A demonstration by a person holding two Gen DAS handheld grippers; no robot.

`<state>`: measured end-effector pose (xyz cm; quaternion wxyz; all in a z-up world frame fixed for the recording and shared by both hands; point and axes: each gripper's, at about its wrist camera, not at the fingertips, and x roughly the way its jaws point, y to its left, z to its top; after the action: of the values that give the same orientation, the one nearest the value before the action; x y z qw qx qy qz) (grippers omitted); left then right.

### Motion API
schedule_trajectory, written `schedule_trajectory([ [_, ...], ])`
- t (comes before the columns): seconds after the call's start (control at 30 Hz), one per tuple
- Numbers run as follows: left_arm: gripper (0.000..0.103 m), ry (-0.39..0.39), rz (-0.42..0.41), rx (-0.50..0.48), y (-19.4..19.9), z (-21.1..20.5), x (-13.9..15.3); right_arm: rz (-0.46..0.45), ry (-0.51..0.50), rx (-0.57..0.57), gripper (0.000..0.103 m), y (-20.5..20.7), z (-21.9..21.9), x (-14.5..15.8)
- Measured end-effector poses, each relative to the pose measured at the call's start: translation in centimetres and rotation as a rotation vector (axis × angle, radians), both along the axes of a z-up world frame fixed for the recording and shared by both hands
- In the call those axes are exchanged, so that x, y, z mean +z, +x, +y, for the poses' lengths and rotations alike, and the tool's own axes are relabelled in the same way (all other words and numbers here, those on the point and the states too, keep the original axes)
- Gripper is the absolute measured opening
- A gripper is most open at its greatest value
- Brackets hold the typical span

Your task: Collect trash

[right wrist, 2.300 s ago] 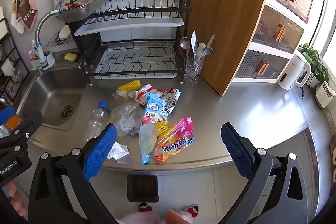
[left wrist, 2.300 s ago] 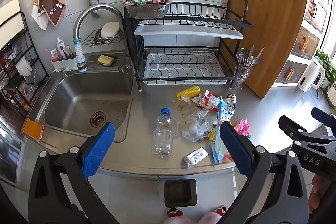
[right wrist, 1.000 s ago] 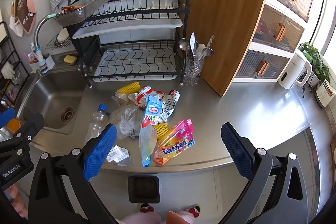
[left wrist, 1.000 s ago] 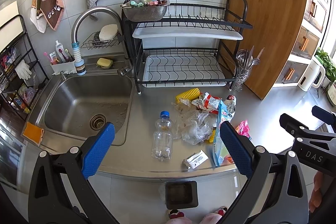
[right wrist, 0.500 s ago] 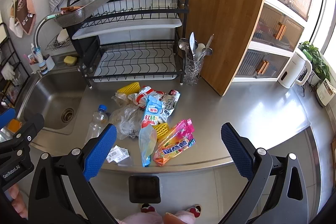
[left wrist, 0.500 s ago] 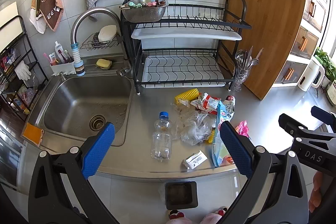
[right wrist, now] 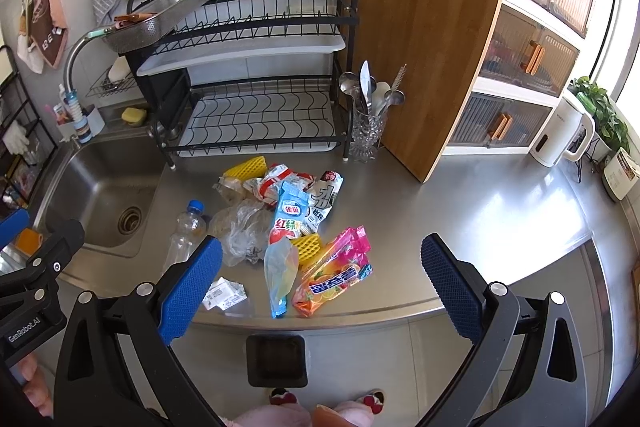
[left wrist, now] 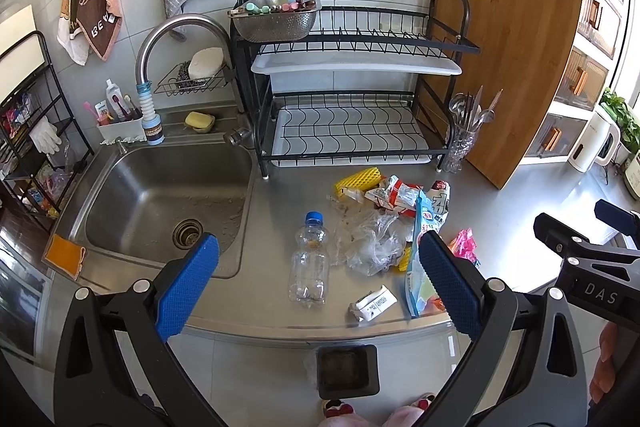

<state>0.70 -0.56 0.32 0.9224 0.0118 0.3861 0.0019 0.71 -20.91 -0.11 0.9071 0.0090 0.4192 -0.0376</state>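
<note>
The worktop (right wrist: 500,211) is big, shiny and mostly bare. The sink (left wrist: 160,187) sits at about 9 o'clock from the trash, so nothing has rolled into it.

The dish rack (left wrist: 352,115) stands at 12 o'clock, against the wall, out of the way.

The trash sits in one heap near the front edge of the worktop, which looks easy to reach. The clear bottle (left wrist: 309,263) lies on its side at the heap's 9 o'clock. A crumpled clear bag (left wrist: 372,239) lies beside it. A long blue packet (right wrist: 286,227) lies on top of the heap. A pink and orange packet (right wrist: 336,271) lies at 4 o'clock. A small white carton (right wrist: 224,294) lies alone at 7 o'clock, by the edge.

The left tool (left wrist: 318,287) is wide open and holds nothing. The right tool (right wrist: 322,283) is wide open and empty too. Both hang above the front edge, probably ready to come down for a first pick.

A small dark bin (right wrist: 277,361) sits on the floor at 6 o'clock, likely where the trash will go.
</note>
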Motion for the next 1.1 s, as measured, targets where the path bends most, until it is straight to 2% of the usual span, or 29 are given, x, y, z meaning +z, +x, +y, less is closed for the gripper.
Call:
schedule_trajectory([
  [0.73,0.095,0.009,0.008,0.0,0.2,0.0,-0.7,0.013,0.0,-0.004,0.1,0.4,-0.5,-0.5],
  [0.97,0.095,0.01,0.038,0.004,0.9,0.1,-2.1,0.021,0.01,0.016,0.1,1.1,-0.9,-1.5],
  [1.1,0.095,0.02,0.074,-0.011,1.5,-0.1,-3.8,0.069,0.048,0.011,0.1,2.5,-1.8,-3.5],
])
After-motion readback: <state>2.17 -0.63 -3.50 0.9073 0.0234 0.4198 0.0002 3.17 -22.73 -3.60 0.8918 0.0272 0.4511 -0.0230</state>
